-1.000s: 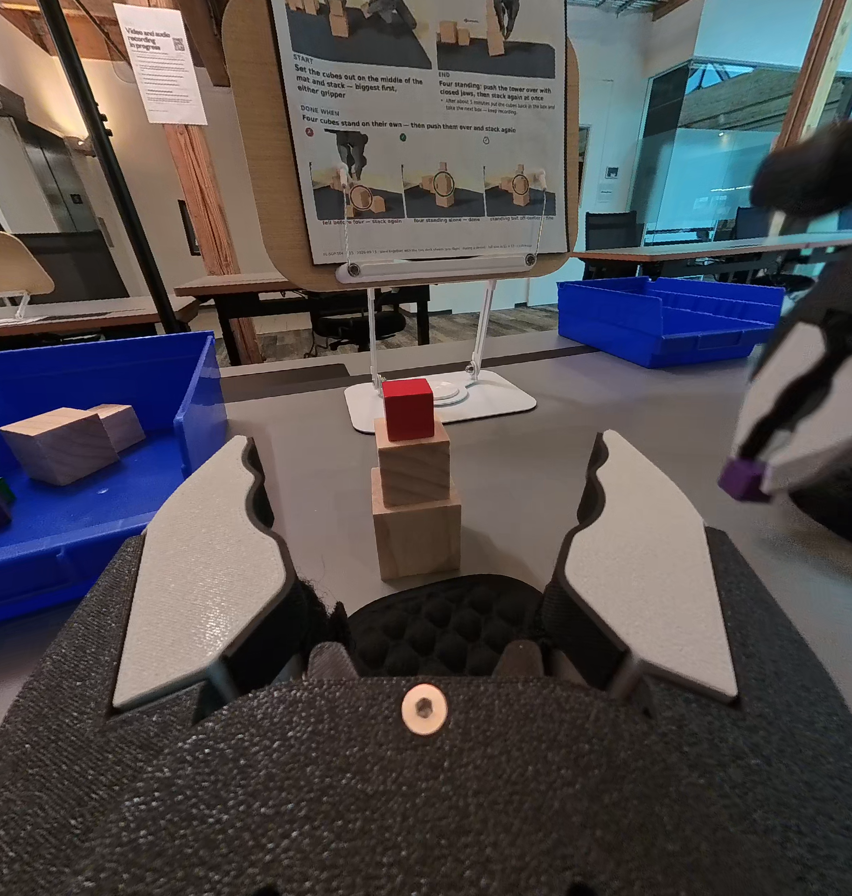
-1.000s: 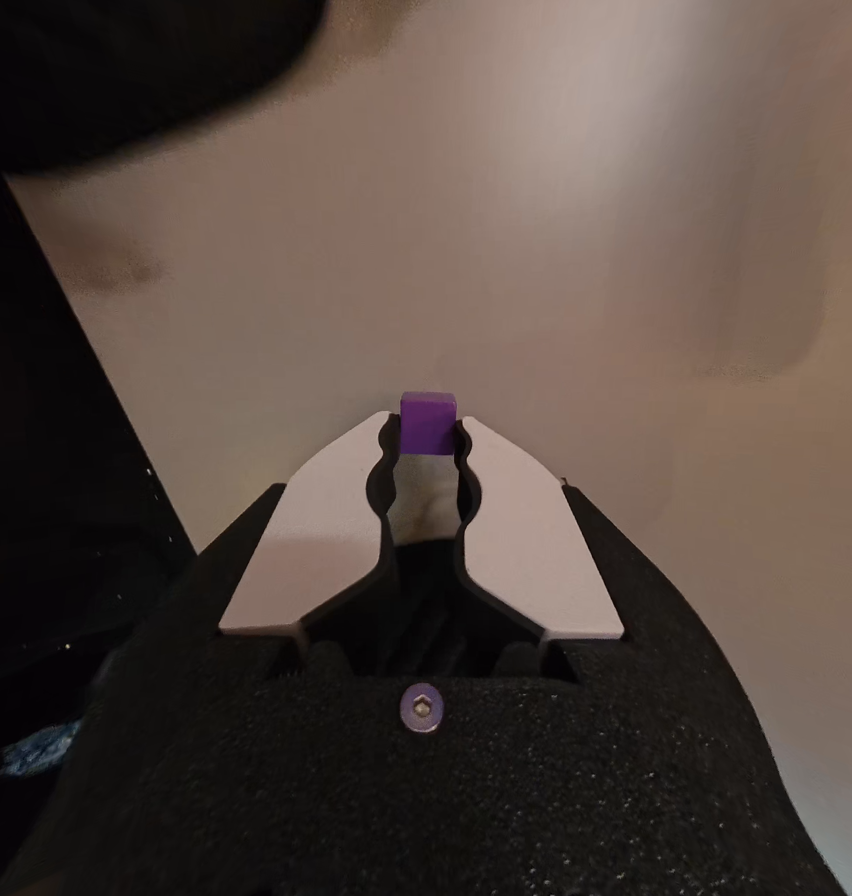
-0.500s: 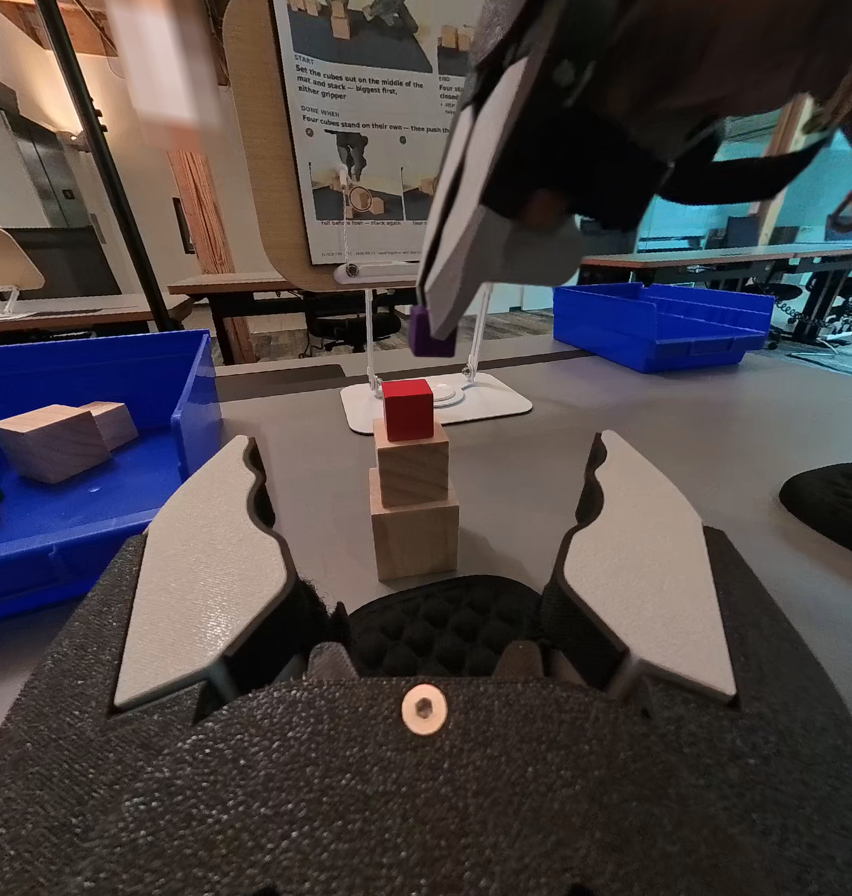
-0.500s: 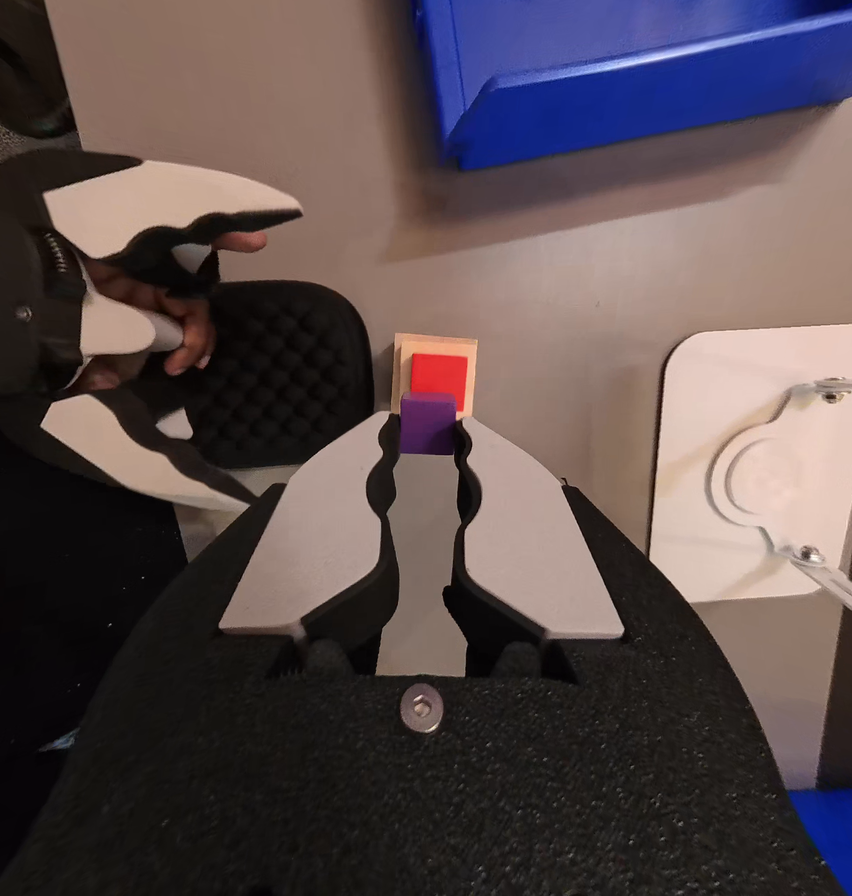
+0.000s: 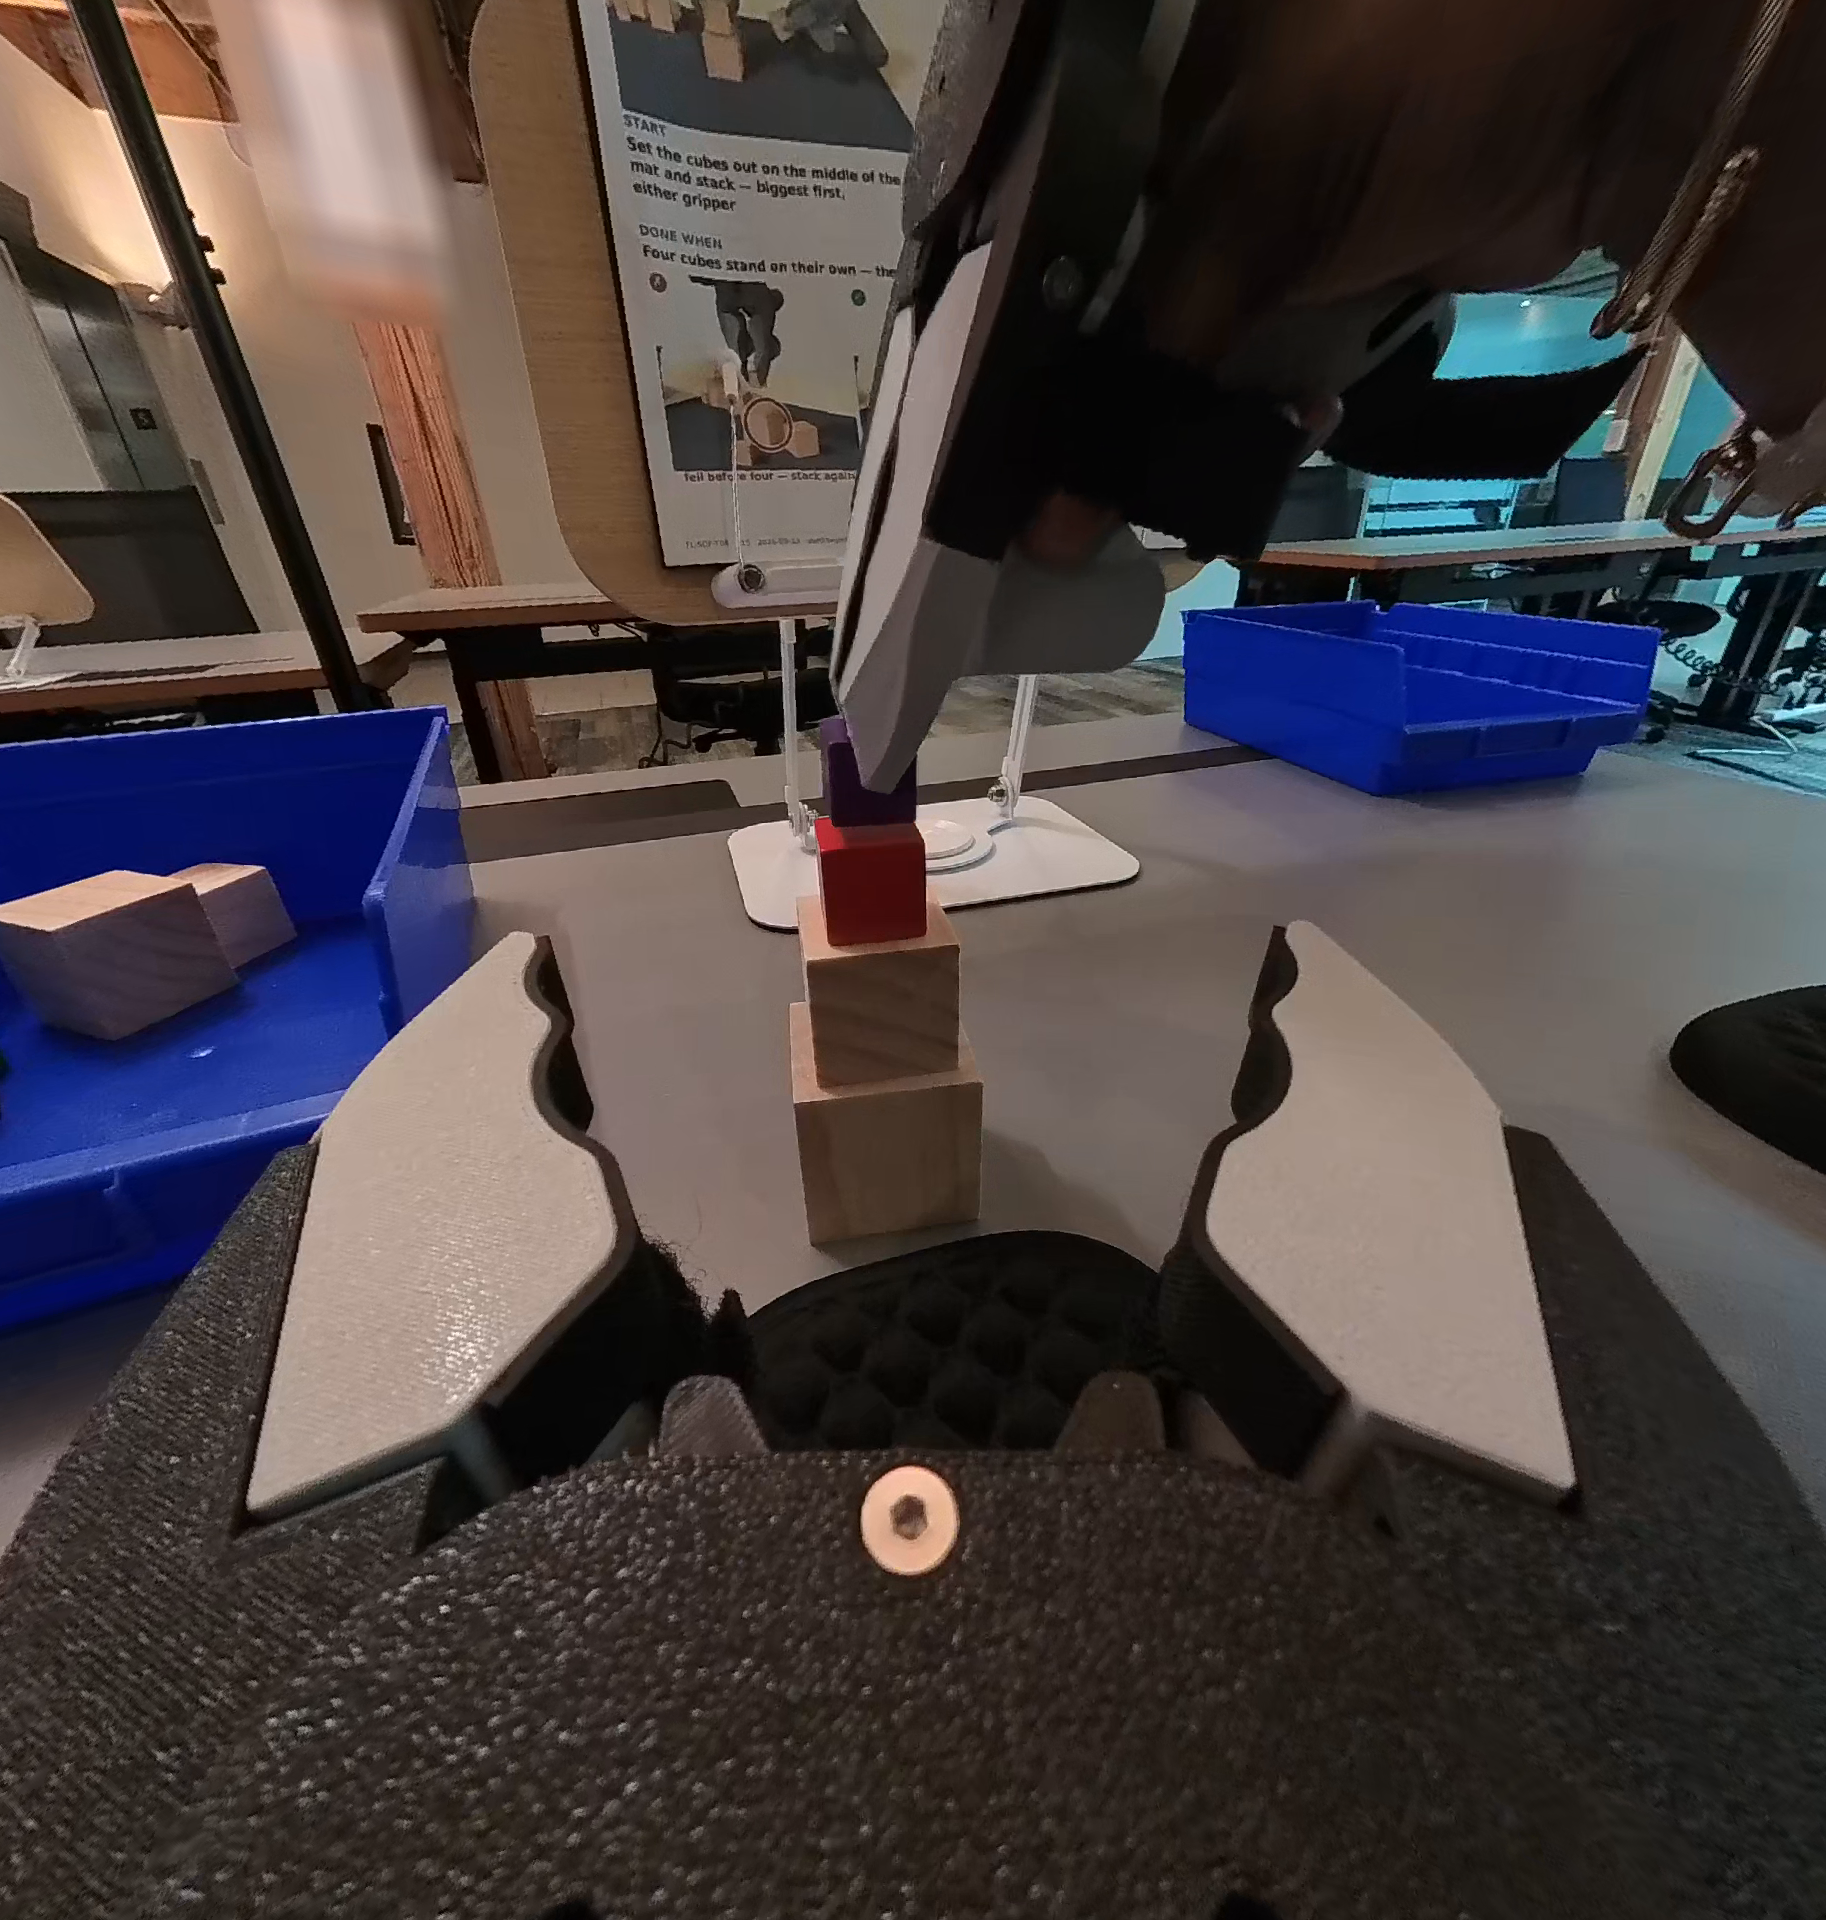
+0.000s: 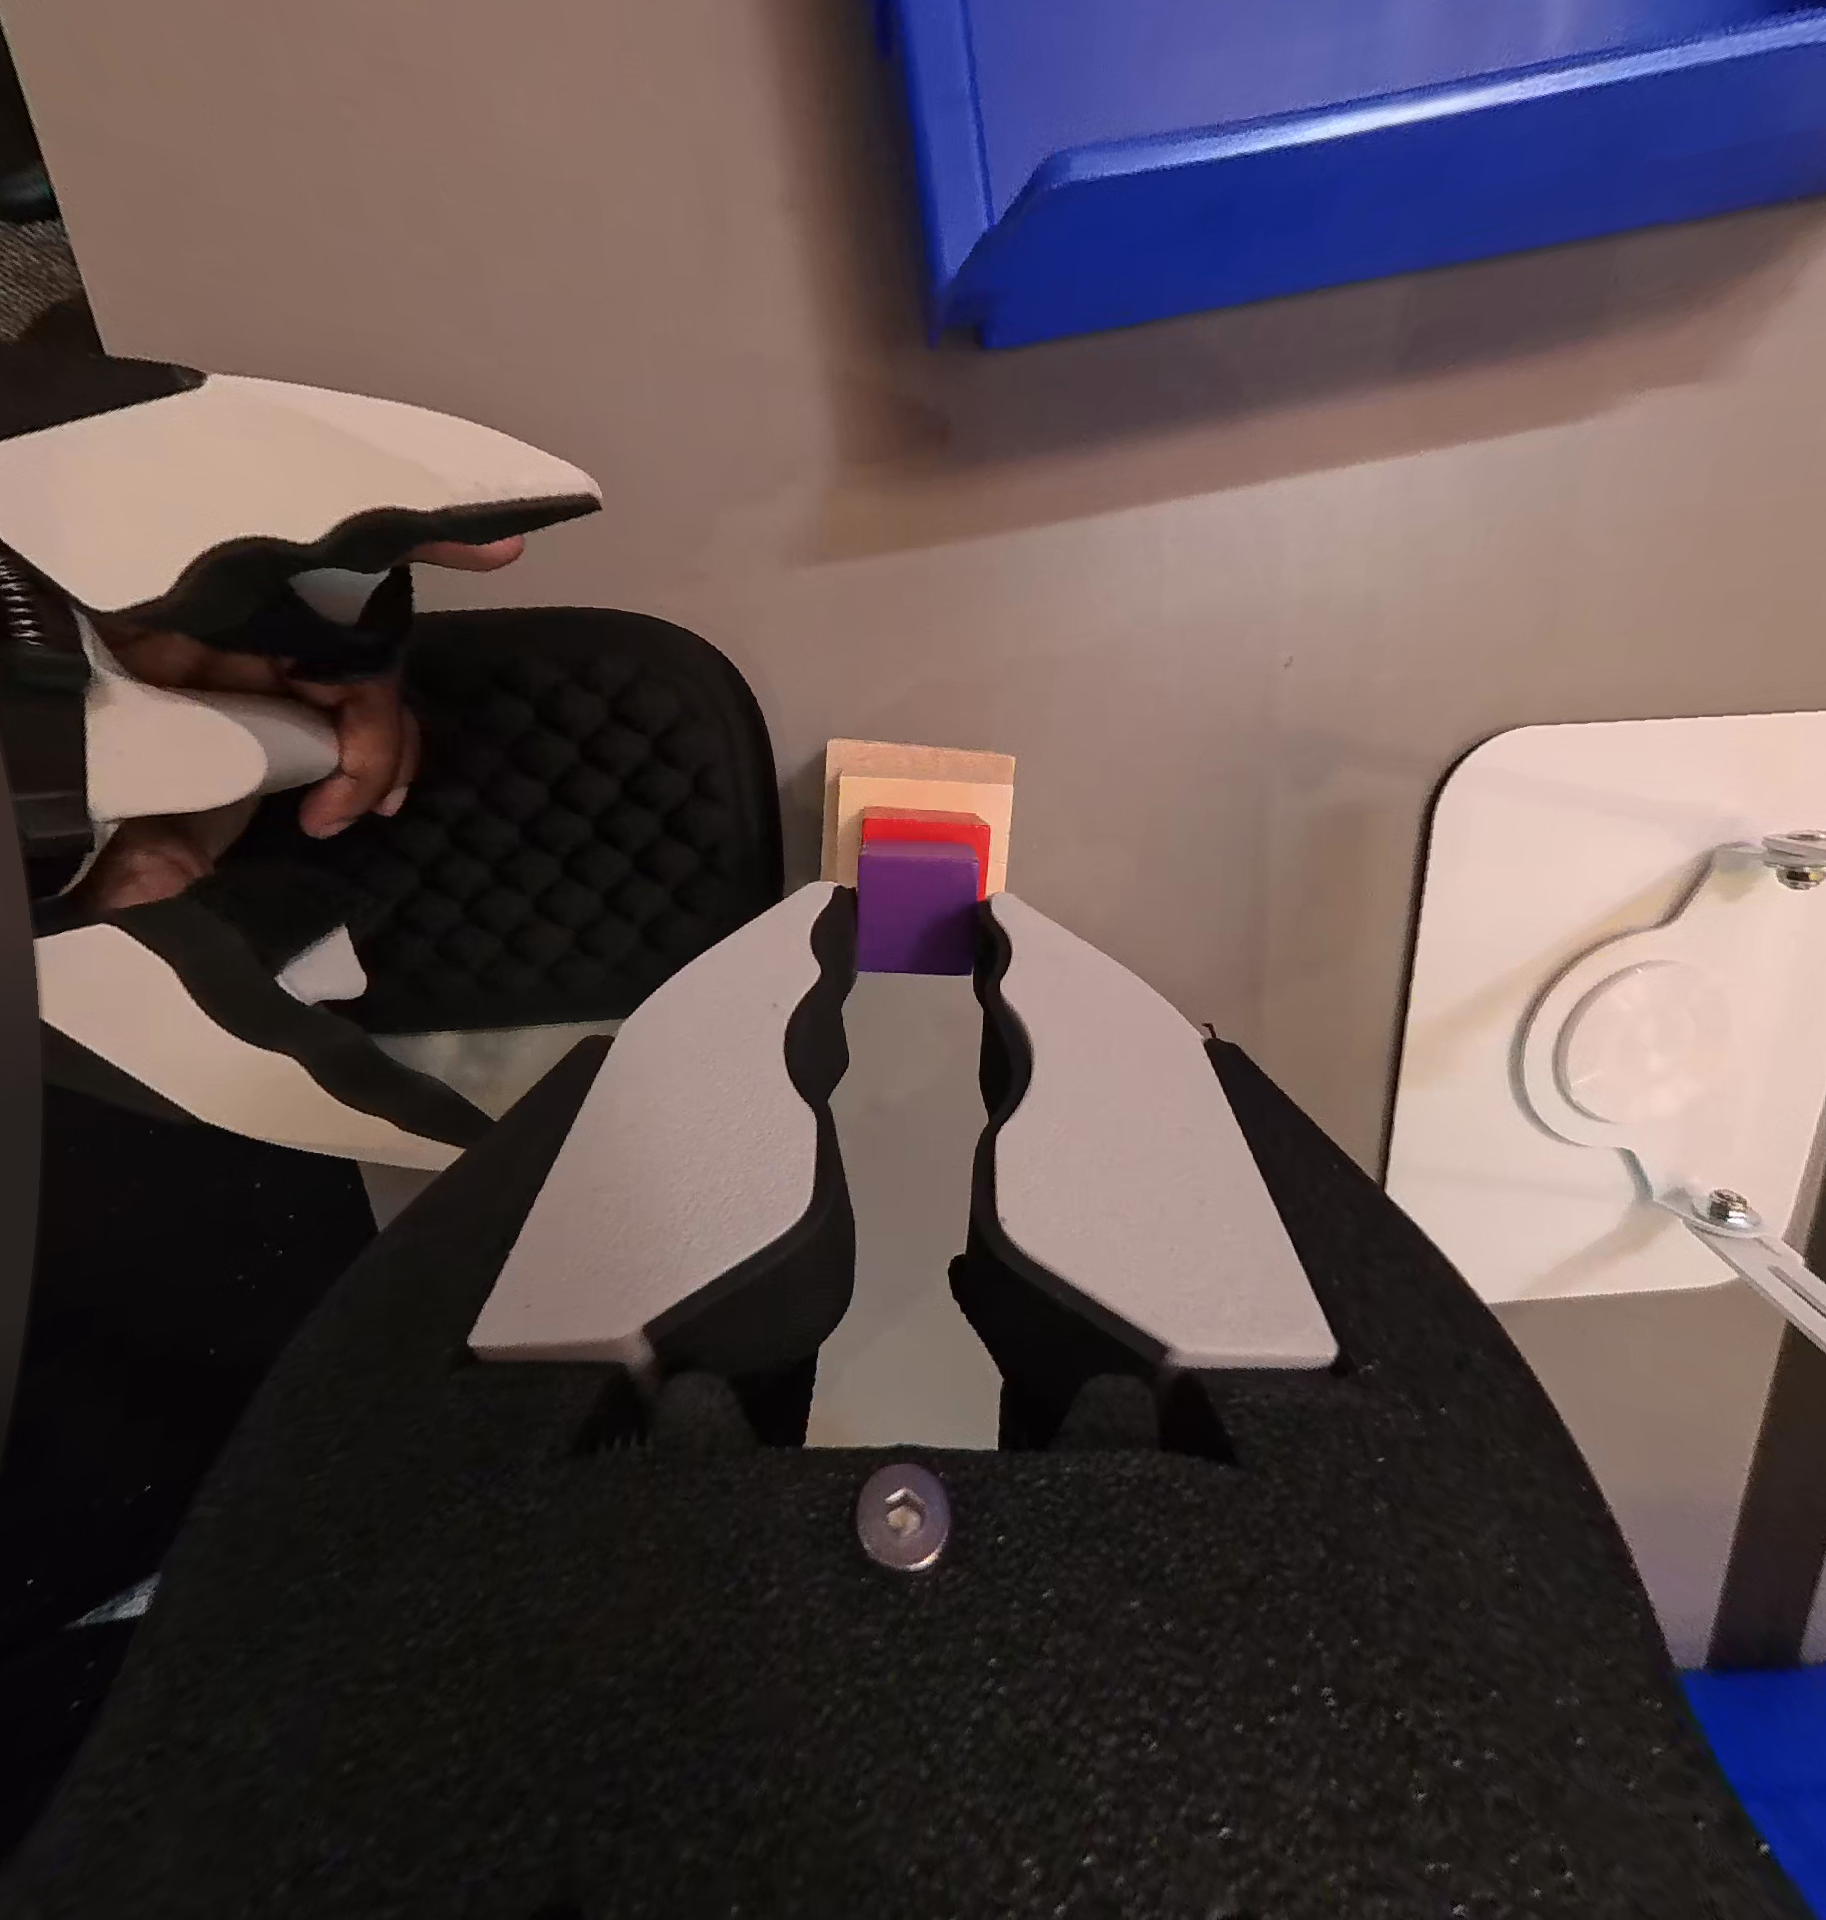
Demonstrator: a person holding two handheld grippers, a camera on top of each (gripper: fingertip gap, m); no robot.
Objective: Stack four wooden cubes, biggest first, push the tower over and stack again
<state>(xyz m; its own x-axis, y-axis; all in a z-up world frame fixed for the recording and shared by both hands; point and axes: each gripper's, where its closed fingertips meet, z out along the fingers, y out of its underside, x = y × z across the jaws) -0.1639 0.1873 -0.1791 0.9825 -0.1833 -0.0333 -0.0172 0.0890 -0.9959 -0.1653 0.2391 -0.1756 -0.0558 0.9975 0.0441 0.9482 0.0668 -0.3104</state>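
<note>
Grey tabletop carries our tower: two wooden cubes and a red cube. Our right gripper pinches the purple cube on top of it, seemingly touching and set off-centre. Our left gripper gapes wide, empty, near the base. A skewed release could topple everything.

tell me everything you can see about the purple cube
The purple cube is small, with a smooth painted look and slightly rounded edges; it is the smallest block in view. It sits level between the fingers of the right gripper, whose dark pads press its two sides. It sits at the top of the red cube; contact between the two is unclear.
</note>
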